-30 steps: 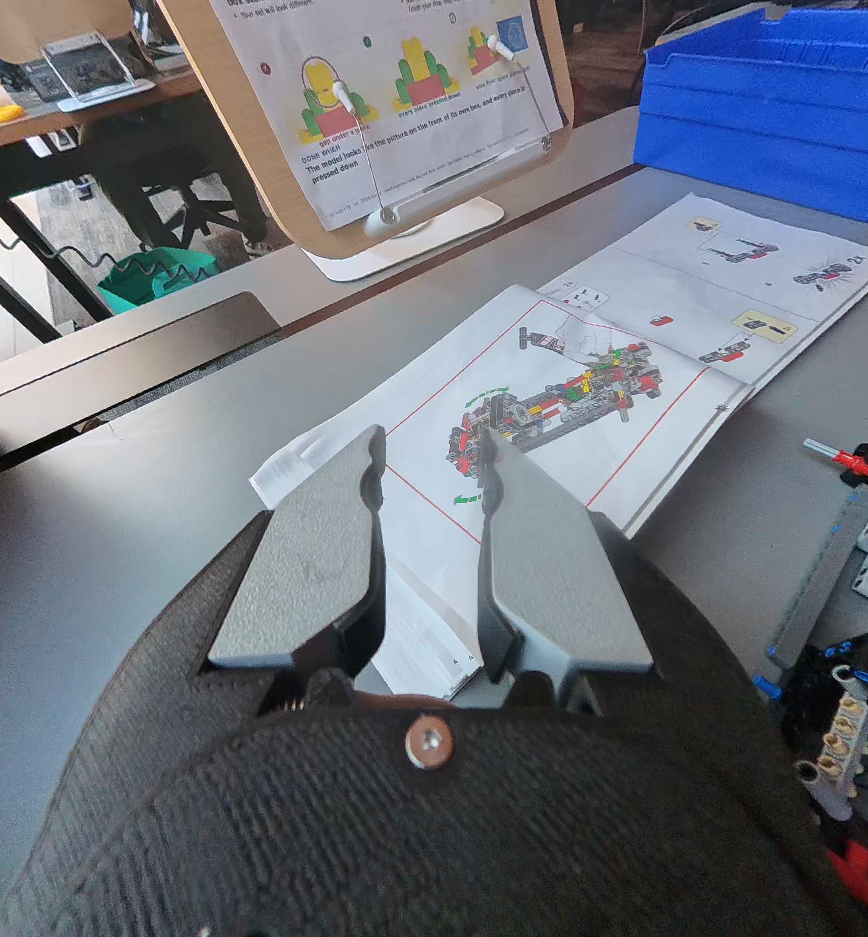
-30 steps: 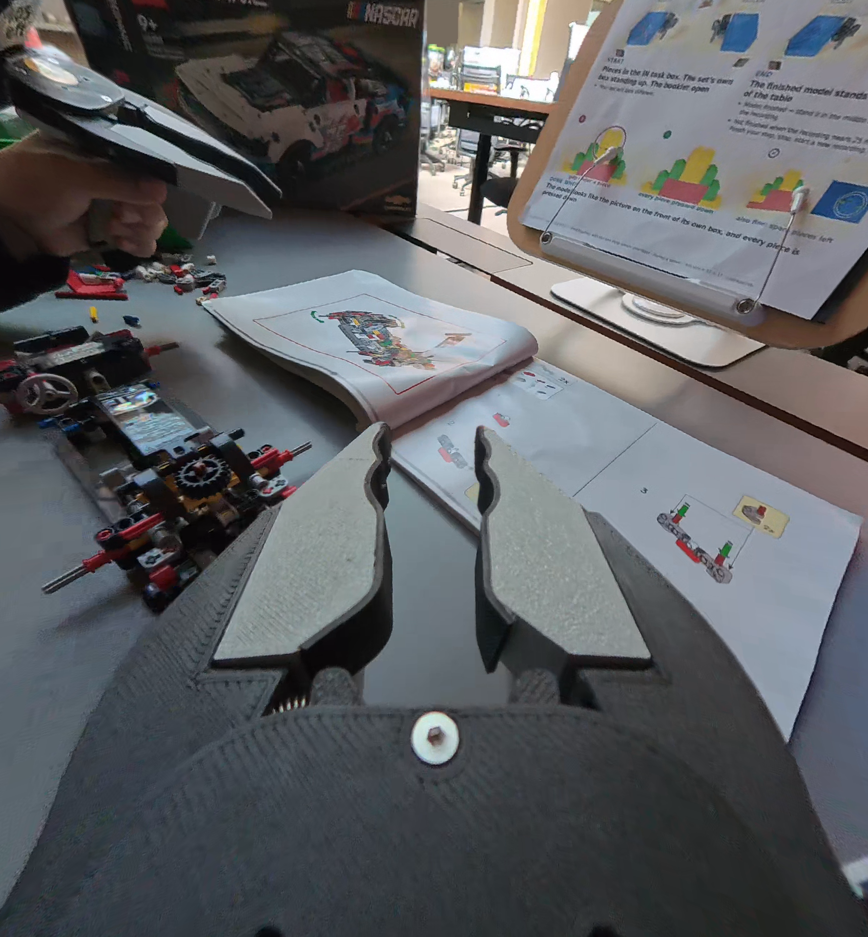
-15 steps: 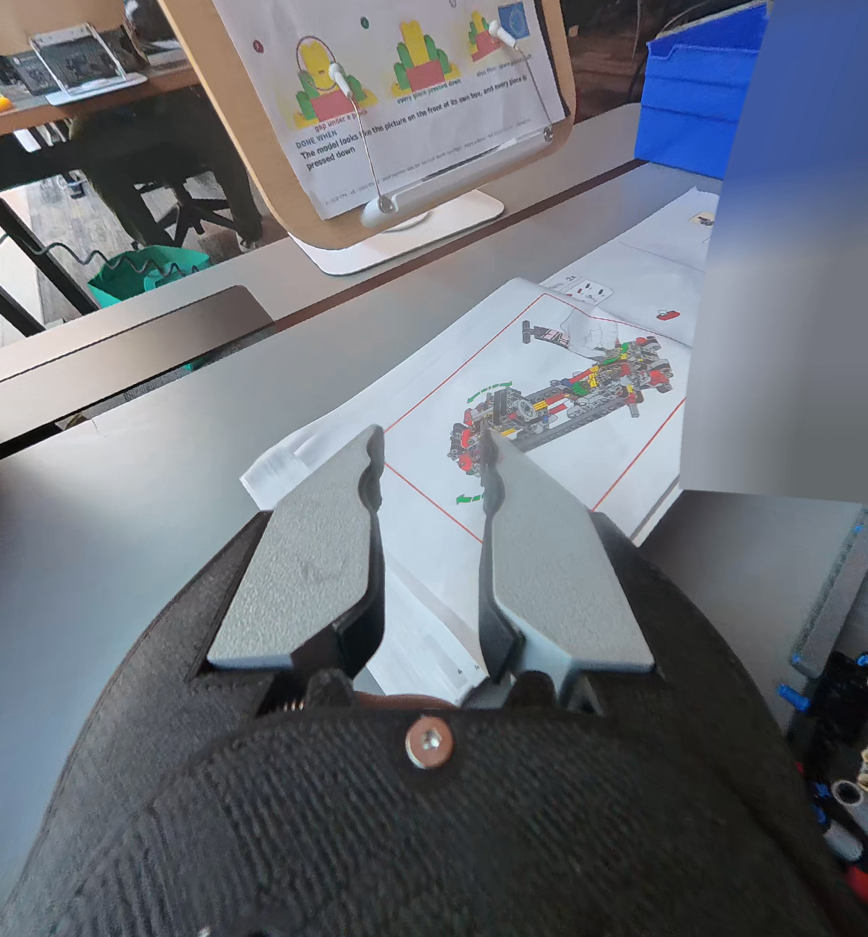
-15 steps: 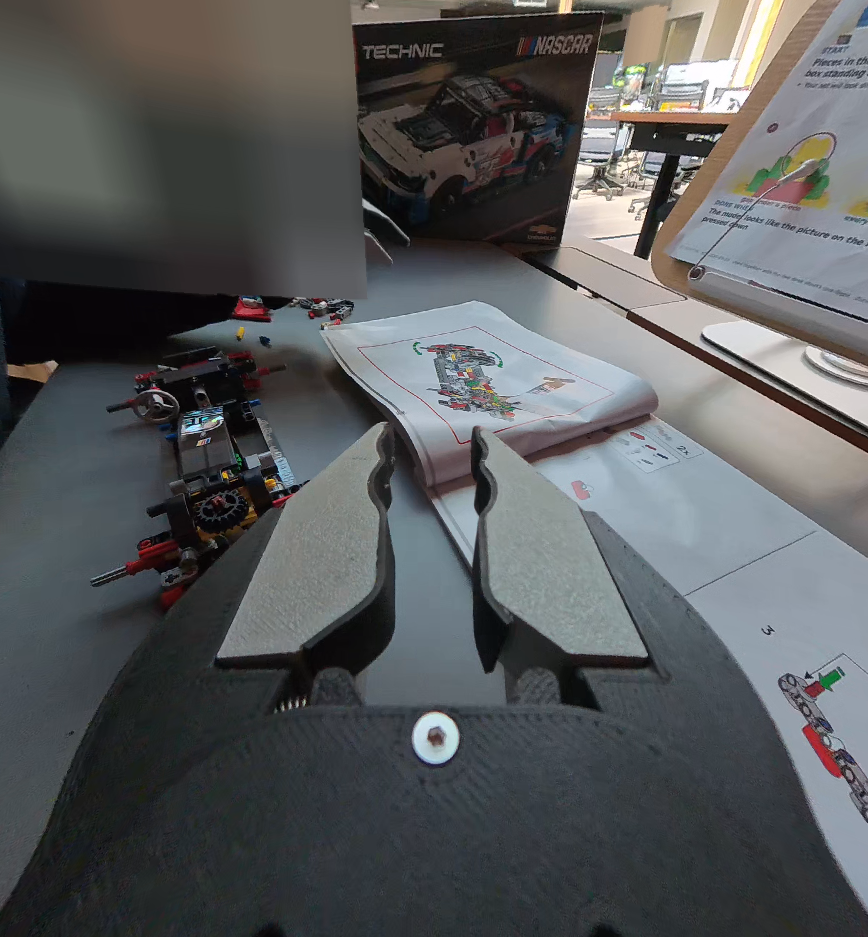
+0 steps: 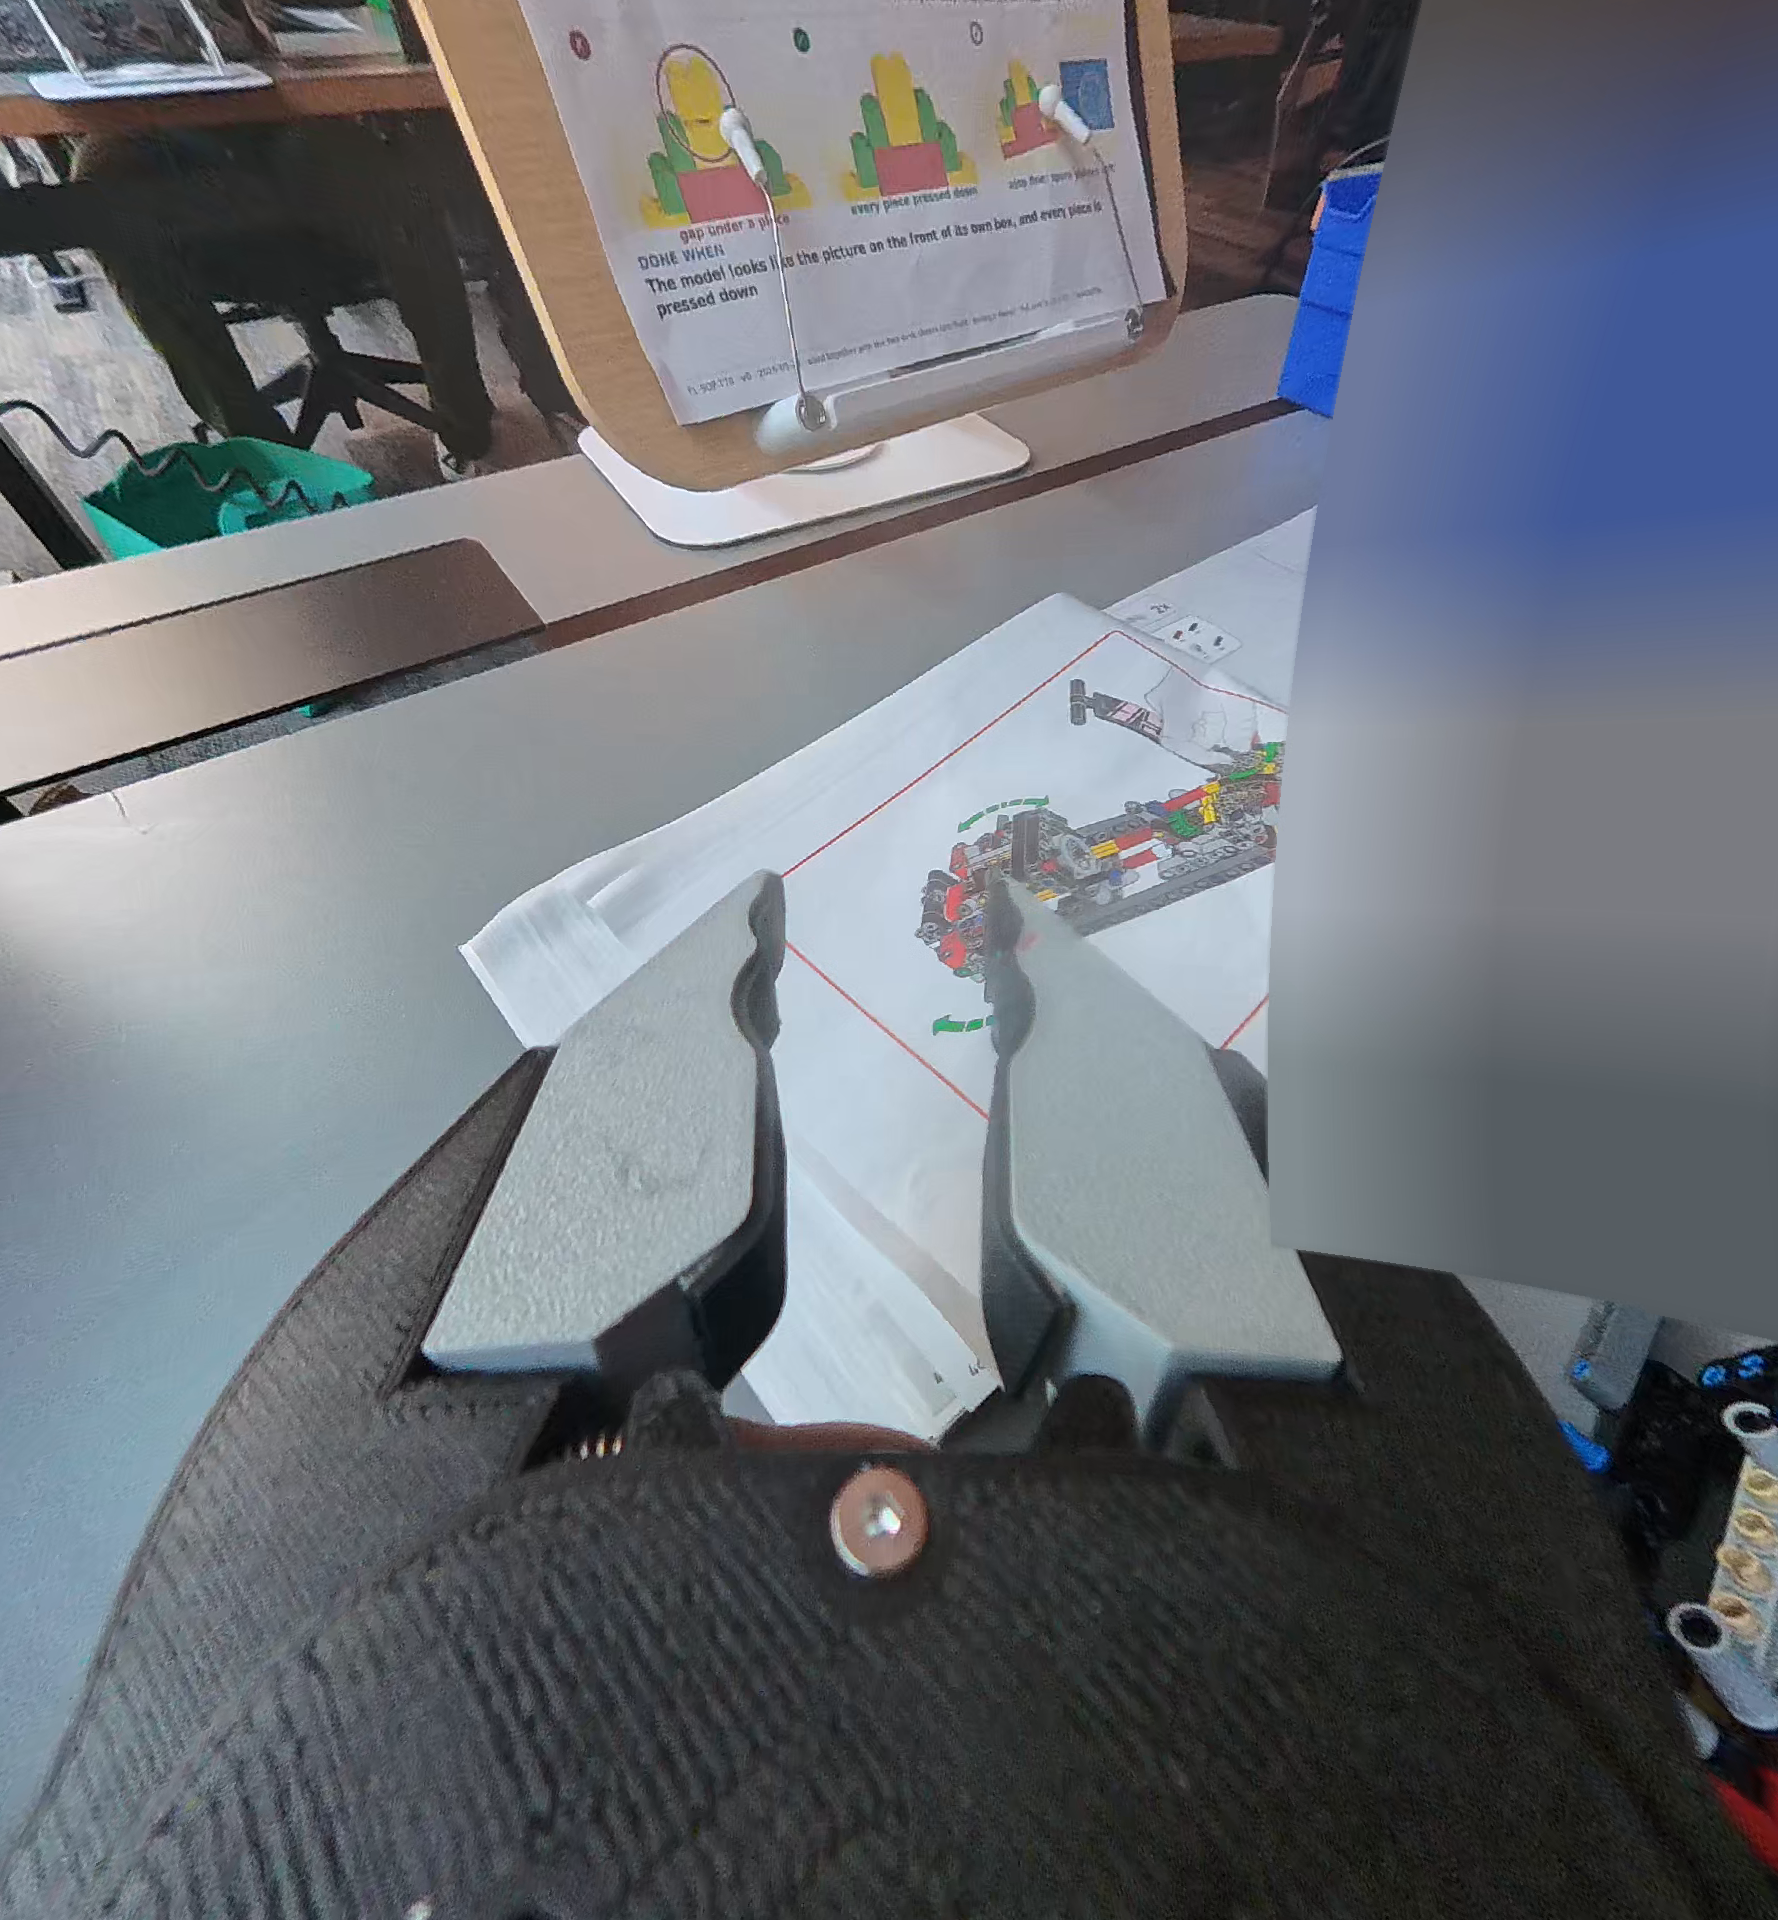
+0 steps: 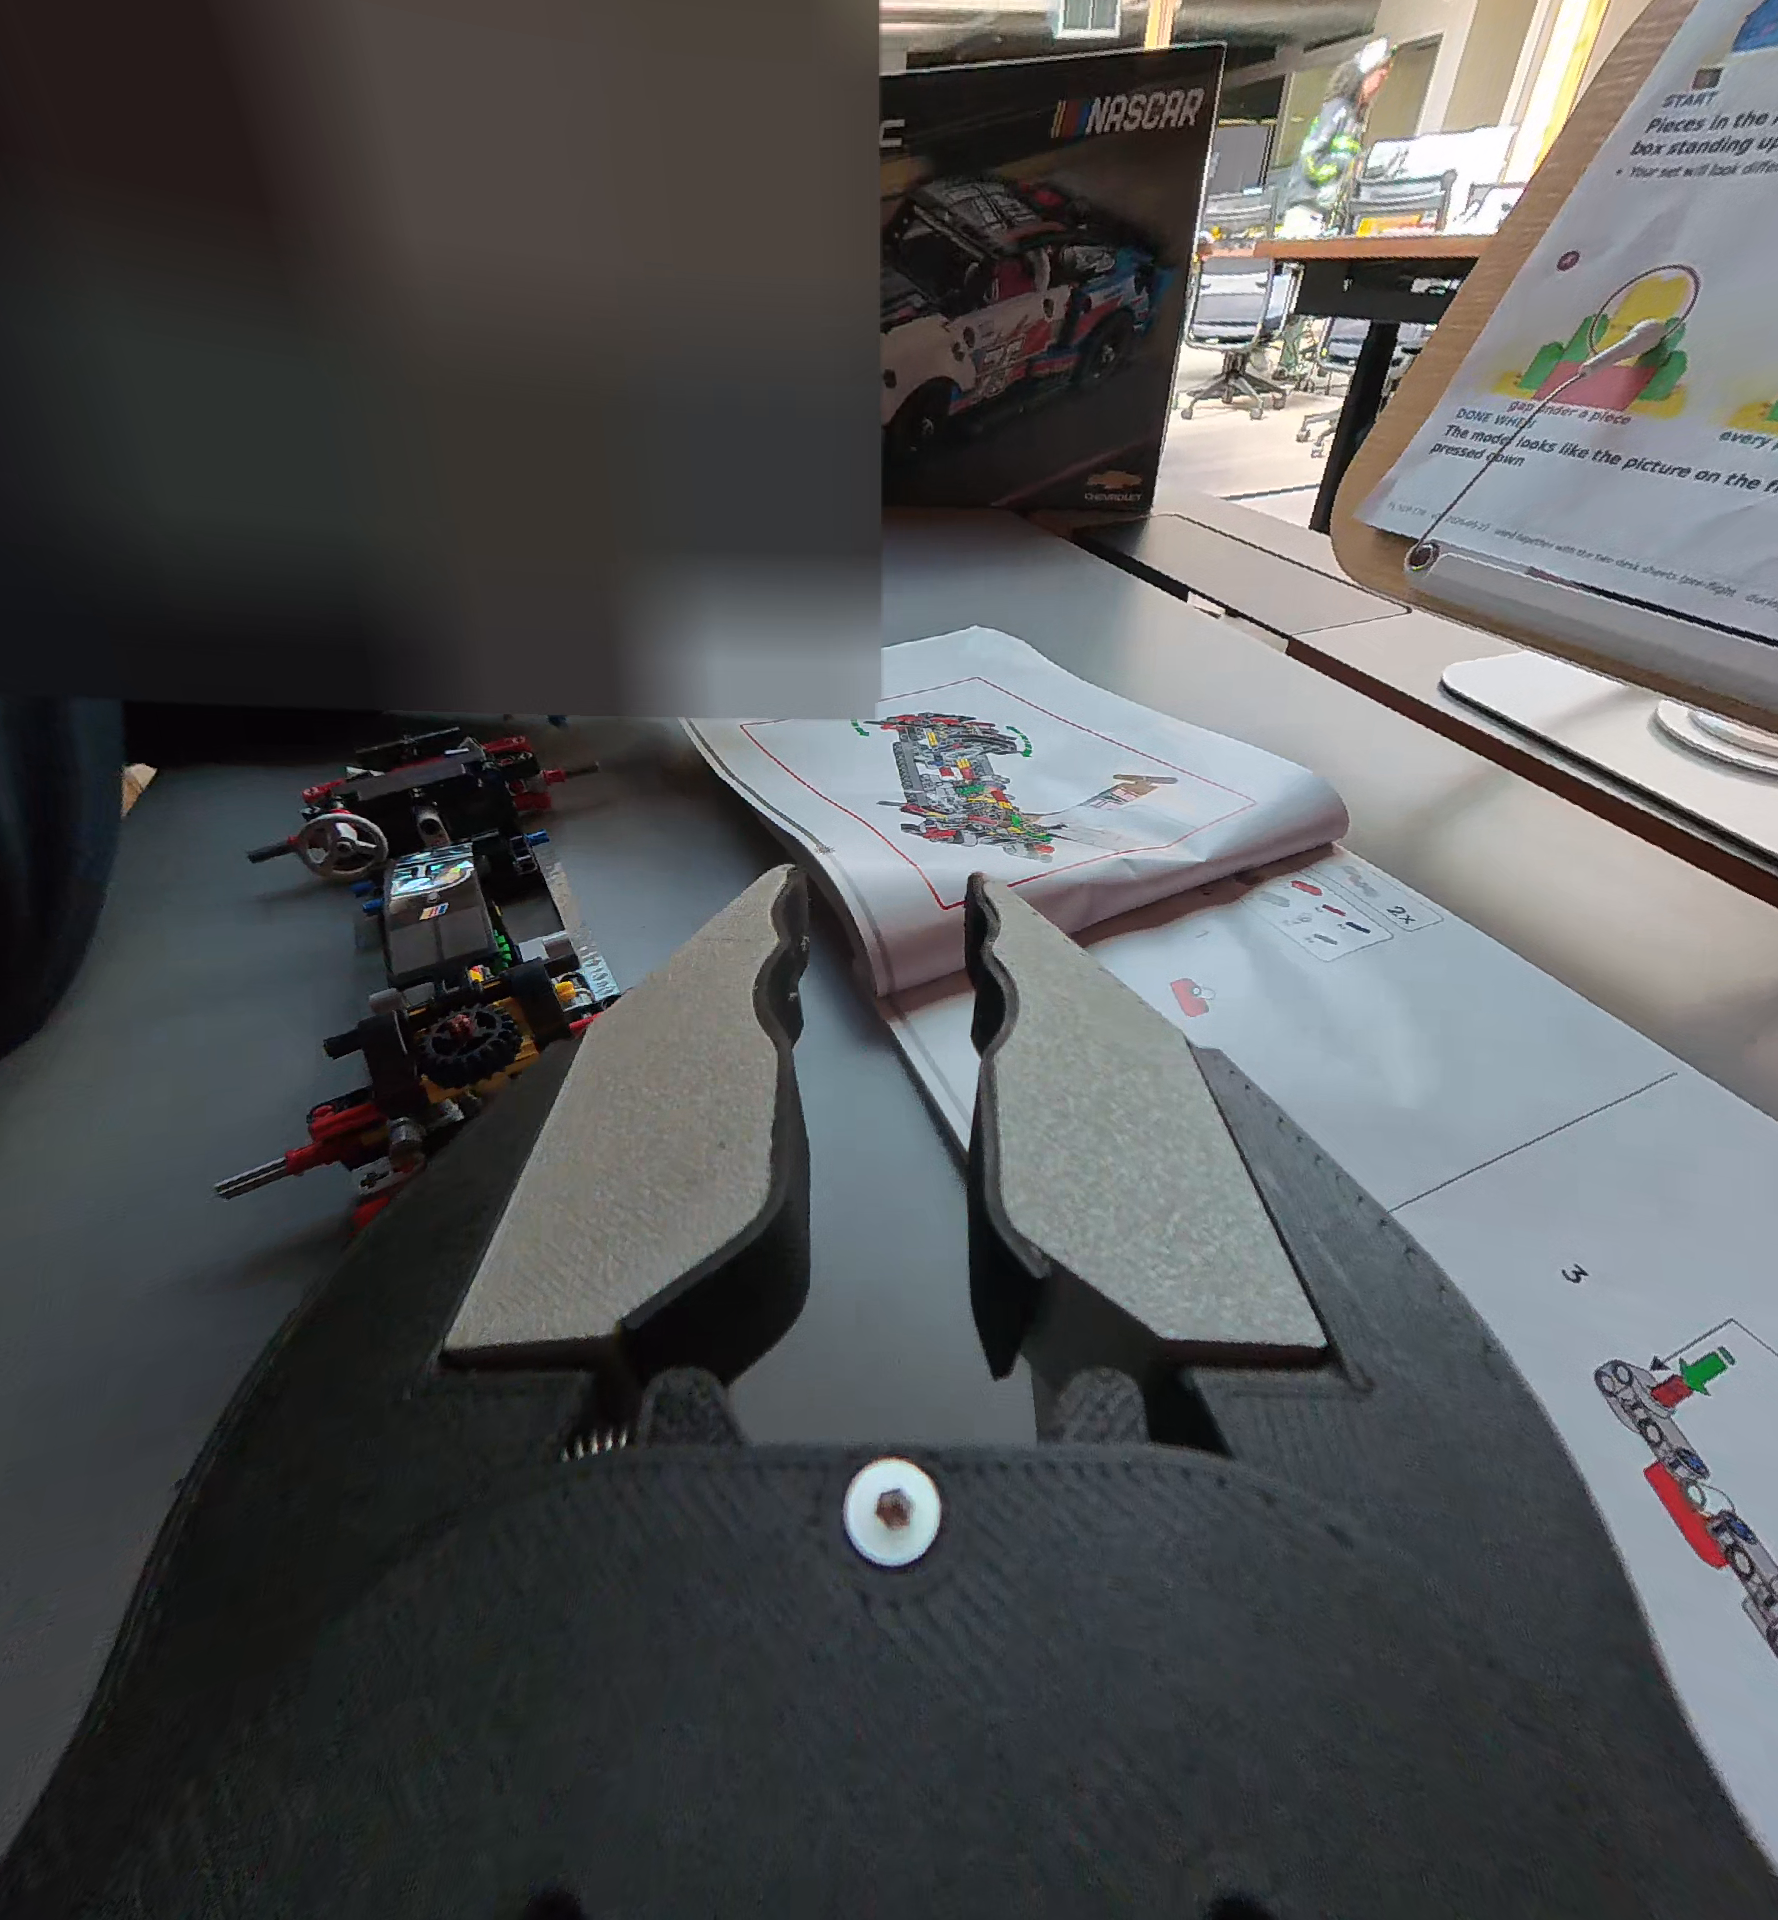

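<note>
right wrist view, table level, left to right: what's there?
Partly built toy car chassis → right gripper, jaws apart with nothing between them → open instruction booklet → wooden stand holding a printed sheet. The toy set's box stands behind, upright.

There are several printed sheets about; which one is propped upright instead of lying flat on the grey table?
The sheet with coloured brick drawings, clipped to the wooden stand at the back. The open instruction booklet under the tools lies flat.

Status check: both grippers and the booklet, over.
Left gripper open, empty, above instruction booklet. Right gripper open, empty, near its spine. Car chassis left, untouched.
</note>
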### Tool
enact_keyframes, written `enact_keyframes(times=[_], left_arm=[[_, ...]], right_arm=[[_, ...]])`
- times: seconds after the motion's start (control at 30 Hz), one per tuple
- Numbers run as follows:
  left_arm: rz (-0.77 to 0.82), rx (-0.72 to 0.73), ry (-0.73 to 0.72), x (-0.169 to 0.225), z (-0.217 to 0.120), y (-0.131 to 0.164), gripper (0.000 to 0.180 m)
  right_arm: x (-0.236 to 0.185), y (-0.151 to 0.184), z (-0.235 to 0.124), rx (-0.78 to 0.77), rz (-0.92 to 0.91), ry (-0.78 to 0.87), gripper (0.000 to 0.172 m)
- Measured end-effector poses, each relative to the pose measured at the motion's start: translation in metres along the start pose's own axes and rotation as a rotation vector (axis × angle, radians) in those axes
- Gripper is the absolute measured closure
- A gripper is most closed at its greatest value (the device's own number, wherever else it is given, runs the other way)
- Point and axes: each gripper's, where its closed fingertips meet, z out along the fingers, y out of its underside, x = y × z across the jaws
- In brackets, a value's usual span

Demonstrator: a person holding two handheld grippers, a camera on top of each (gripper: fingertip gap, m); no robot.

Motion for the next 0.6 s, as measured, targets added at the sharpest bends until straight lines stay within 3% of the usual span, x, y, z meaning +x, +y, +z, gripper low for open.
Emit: enact_keyframes(times=[0.37,0.6], left_arm=[[0.023,-0.033,-0.001,0.008,0.001,0.003,0.144],[0.063,-0.052,-0.001,0.015,0.003,0.006,0.144]], right_arm=[[-0.014,0.007,0.003,-0.043,0.076,-0.163,0.156],[-0.024,0.01,0.005,-0.066,0.073,-0.218,0.141]])
